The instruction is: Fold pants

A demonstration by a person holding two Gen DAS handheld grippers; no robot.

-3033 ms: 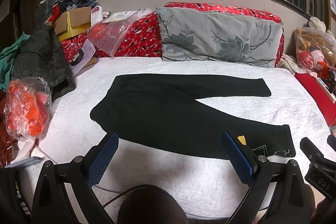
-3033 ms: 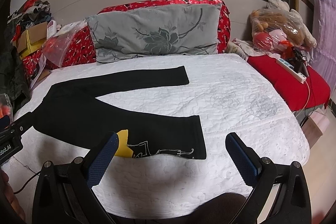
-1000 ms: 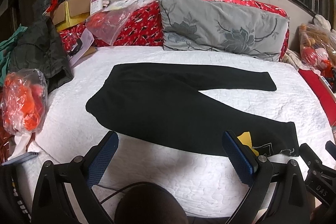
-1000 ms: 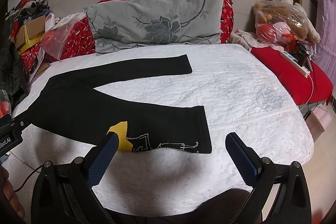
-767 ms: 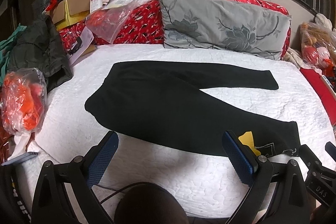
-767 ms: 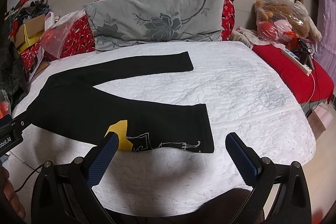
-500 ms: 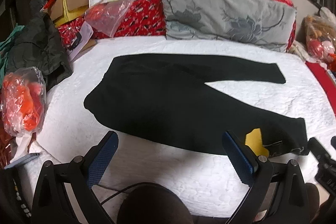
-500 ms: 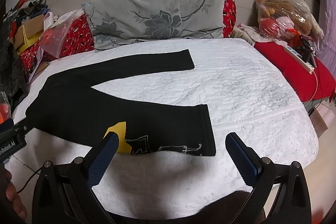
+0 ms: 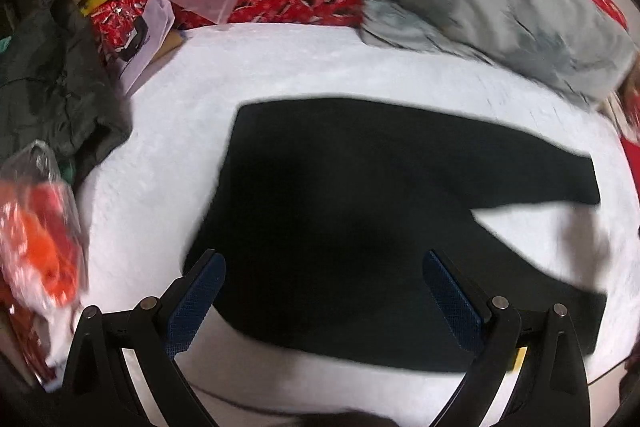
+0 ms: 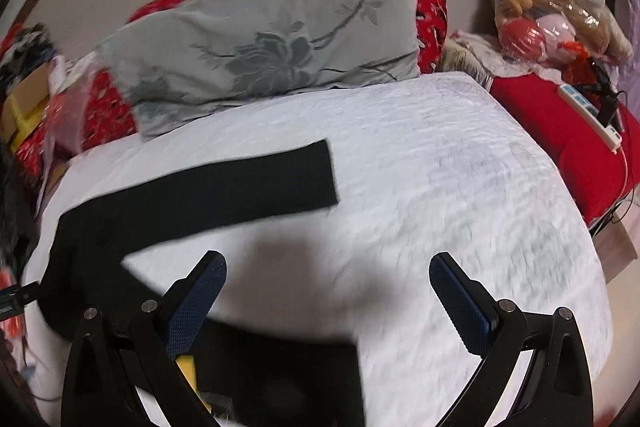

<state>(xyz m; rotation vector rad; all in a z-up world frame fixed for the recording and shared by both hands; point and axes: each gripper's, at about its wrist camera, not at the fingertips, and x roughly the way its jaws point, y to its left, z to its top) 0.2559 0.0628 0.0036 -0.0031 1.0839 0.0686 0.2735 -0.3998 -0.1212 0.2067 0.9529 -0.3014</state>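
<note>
While the black pants (image 9: 360,211) lie spread flat on the white bed (image 9: 160,155), waistband toward the left and both legs splayed out to the right, the left wrist view shows the left hand-held gripper (image 9: 324,291) low over the near edge of the seat, its blue pads wide apart and holding nothing. The picture is blurred, so a grab here could easily pinch the quilted bed cover together with the cloth, or take only the top layer and leave the underside dragging. An orange plastic bag (image 9: 36,227) sits close on the left; a wide swing might catch it.

In the right wrist view, the right hand-held gripper (image 10: 326,293) is equally spread and empty, poised above bare bed between the two legs, with the near leg's cuff (image 10: 304,367) just beneath it. The far leg (image 10: 224,187) lies well apart from the near one, so if only one corner of the cuff is caught, I judge the leg would twist and land crooked on the other.
</note>
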